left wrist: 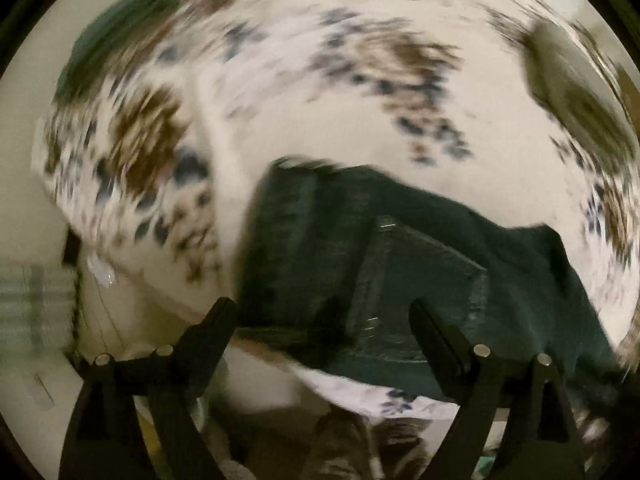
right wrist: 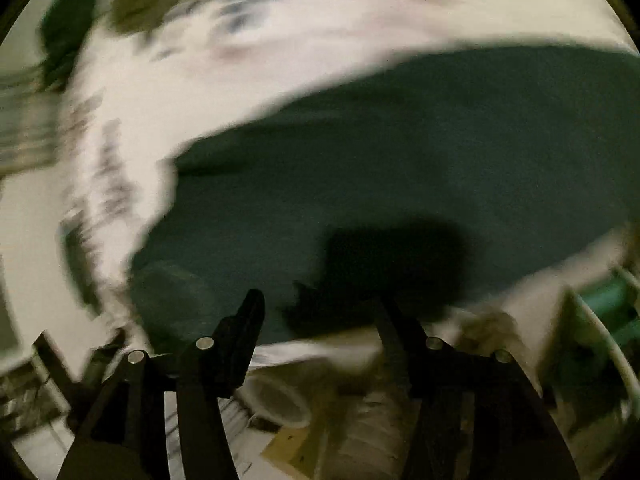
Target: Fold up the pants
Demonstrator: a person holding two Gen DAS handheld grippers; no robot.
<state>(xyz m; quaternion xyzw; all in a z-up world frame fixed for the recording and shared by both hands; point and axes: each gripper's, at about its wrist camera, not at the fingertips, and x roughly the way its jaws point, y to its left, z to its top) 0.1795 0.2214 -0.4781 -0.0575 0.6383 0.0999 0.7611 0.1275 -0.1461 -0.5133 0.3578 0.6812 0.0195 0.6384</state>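
Note:
Dark teal-black pants lie on a white bedspread with brown and blue flower print. A back pocket faces up near the bed's front edge. My left gripper is open above the pants' near edge, and its fingers hold nothing. In the right wrist view the pants spread wide across the bedspread. My right gripper is open just above the near hem and holds nothing. Both views are blurred by motion.
A dark green cloth lies at the bed's far left and an olive item at the far right. Below the bed edge are a white round container, papers and clutter on the floor. Green items sit at the right.

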